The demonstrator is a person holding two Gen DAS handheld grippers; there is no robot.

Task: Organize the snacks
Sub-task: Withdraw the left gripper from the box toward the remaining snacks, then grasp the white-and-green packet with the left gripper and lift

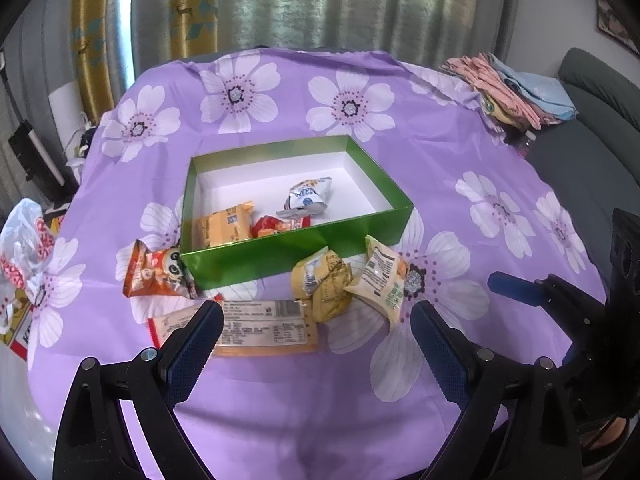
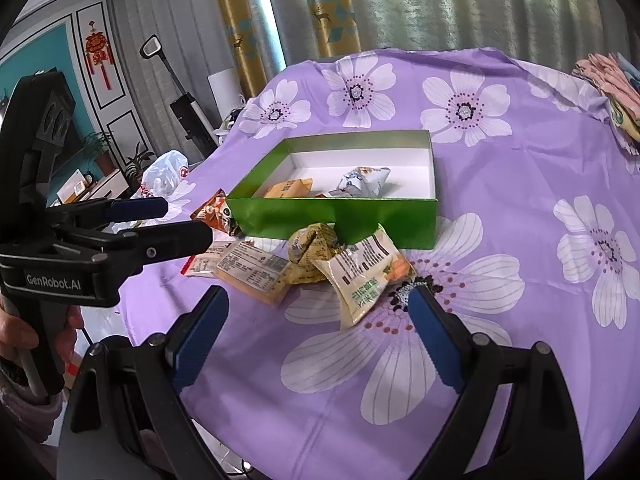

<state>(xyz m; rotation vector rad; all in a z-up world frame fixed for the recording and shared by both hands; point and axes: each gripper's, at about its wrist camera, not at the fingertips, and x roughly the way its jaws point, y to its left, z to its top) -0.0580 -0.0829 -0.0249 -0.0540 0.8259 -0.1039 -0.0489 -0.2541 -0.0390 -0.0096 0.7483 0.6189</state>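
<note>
both tongs, left (image 1: 316,320) & right (image 2: 318,304), gape empty over table (image 1: 500,160). green box (image 1: 280,256) sits central, so loose snack packs (image 1: 324,288) by its front wall need short carry.

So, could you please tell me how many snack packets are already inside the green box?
3: an orange packet near-left, a red one beside it, a white one mid-box. Others may hide behind the near wall.

1. Table under a purple flowered cloth (image 1: 320,380).
2. Green box (image 1: 296,252) at centre.
3. Loose snack packets (image 1: 340,284) at the box's 6 o'clock.
4. Folded cloths (image 1: 516,88) at 2 o'clock edge.
</note>
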